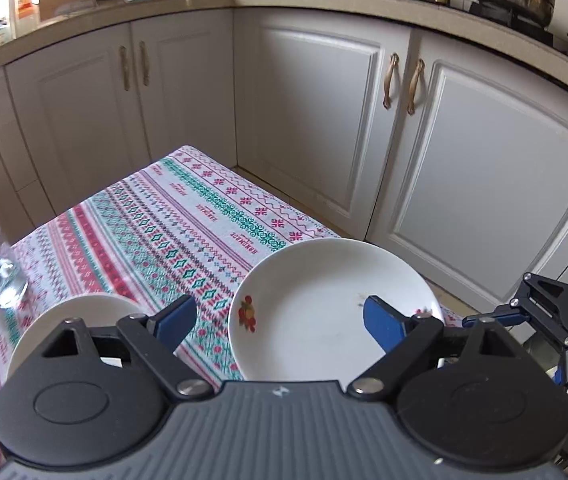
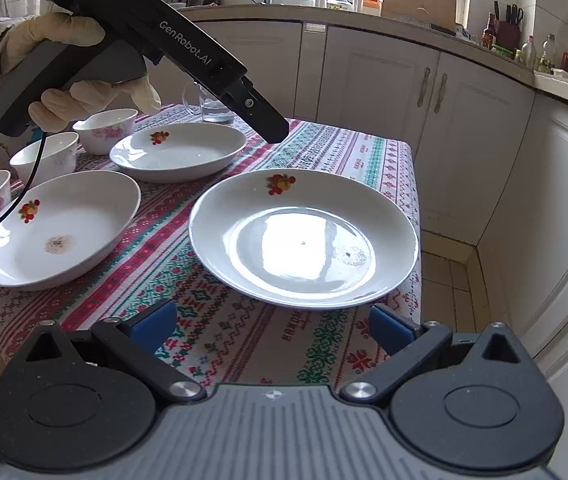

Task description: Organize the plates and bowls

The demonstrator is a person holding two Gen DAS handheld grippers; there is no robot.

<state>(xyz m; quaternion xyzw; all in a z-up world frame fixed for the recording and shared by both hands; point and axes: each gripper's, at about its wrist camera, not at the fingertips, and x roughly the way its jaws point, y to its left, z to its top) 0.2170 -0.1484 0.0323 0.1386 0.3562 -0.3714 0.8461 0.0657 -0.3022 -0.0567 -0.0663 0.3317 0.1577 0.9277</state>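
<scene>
The near plate (image 2: pixel 304 236) is lying on the table (image 2: pixel 243 344) just ahead of the right tongs (image 2: pixel 271 326), which are being held wide and empty; the left tongs (image 1: pixel 279 324), likewise spread and empty, are being held above and farther off.

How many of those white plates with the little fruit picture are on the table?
3: the nearest plate by the table's right edge, a stained plate at the left, and a far plate behind them. More could be hidden out of view.
</scene>
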